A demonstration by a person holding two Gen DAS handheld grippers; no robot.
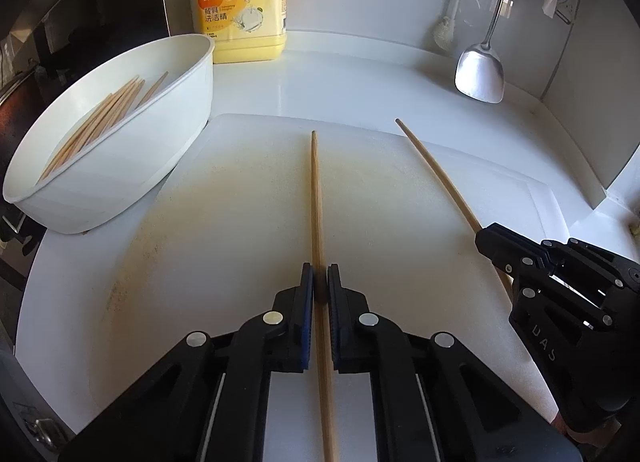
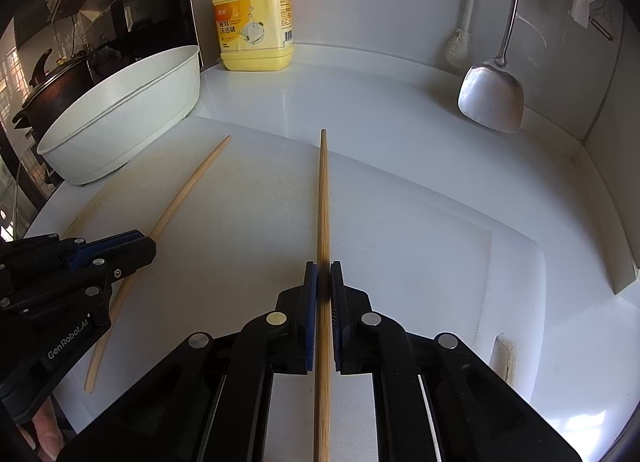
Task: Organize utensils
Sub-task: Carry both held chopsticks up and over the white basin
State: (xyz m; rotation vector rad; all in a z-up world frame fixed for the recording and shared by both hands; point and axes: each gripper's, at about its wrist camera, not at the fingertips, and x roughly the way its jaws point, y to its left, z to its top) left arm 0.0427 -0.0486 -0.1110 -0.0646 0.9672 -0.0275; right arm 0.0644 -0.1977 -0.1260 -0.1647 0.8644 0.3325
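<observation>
Two long wooden chopsticks [image 1: 316, 198] [image 2: 323, 198] point forward over the board; more, perhaps a dozen, fill the white tub [image 1: 160, 150].

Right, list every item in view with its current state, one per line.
left gripper: shut on a chopstick
left chopstick: gripped, pointing forward over the cutting board
right gripper: shut on a chopstick
right chopstick: gripped, pointing forward
white tub: tilted, holding a bundle of chopsticks
soap bottle: upright, capped with pump
metal spatula: hanging against the wall
cutting board: flat, stained
</observation>
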